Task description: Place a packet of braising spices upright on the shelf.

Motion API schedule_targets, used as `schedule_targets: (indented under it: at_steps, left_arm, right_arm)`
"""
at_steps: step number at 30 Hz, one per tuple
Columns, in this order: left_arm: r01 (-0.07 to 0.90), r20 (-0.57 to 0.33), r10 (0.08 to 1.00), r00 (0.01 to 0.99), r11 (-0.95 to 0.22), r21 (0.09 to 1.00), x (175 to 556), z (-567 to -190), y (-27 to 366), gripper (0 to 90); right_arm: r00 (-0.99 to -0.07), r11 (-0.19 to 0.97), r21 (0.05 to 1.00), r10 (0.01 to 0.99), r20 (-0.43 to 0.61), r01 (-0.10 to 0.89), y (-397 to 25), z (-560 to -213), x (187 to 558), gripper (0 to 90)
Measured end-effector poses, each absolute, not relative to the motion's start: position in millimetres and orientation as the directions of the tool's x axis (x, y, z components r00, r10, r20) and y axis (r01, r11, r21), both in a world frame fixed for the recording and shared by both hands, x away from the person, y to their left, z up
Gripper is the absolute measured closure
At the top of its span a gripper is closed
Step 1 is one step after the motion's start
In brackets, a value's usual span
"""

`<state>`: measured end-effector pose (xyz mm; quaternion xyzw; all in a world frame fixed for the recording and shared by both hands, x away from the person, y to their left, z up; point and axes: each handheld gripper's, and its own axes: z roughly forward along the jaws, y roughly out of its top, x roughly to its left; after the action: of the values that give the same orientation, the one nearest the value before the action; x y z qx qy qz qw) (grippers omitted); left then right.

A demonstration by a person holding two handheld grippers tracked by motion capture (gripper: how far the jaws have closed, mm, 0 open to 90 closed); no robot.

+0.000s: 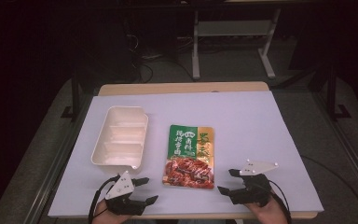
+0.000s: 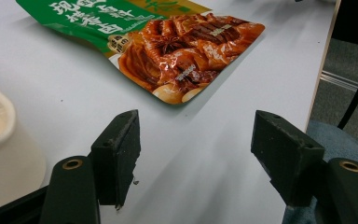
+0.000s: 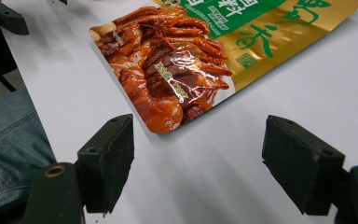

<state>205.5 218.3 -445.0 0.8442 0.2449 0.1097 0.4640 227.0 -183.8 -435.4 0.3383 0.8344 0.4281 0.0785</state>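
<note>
Two grippers, left gripper (image 1: 144, 190) and right gripper (image 1: 226, 182), hover with fingers spread, flanking the flat green-and-gold foil food pouch (image 1: 189, 156) at its 7 and 5 o'clock corners, near but apart.

The right gripper (image 3: 198, 163) has its two black jaws wide apart, with nothing between them but the white table (image 3: 307, 88). Just past the jaws lies a shiny food packet (image 3: 200, 60), flat on the table. One corner of the packet points toward the gap between the jaws. It has a picture of red-brown meat, with green and gold parts farther up. At the left edge is a leg in blue jeans (image 3: 9, 140).
</note>
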Motion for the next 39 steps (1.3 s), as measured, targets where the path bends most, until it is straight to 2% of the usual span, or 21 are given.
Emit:
schedule_targets:
  at_steps: [14, 24, 33, 39]
  left_arm:
    - [0.300, -0.032, 0.502, 0.864, -0.463, 0.834, 206.7, -443.0, 214.3, 36.9]
    - [0.297, -0.034, 0.484, 0.874, -0.478, 0.827, 215.0, -436.6, 199.8, 60.3]
    - [0.281, -0.005, 0.464, 0.886, -0.528, 0.802, 231.9, -430.4, 171.3, 73.7]
    - [0.305, -0.004, 0.470, 0.883, -0.565, 0.766, 249.0, -432.0, 158.4, 82.6]
  right_arm:
    - [-0.757, 0.397, 0.774, 0.635, 0.157, 0.493, -183.7, -434.7, 227.9, 23.9]
    - [-0.752, 0.393, 0.775, 0.641, 0.154, 0.494, -185.2, -434.4, 229.2, 23.3]
    - [-0.749, 0.382, 0.789, 0.647, 0.144, 0.482, -189.7, -431.7, 227.3, 23.2]
    - [-0.746, 0.375, 0.793, 0.650, 0.145, 0.480, -191.6, -430.9, 227.1, 23.2]
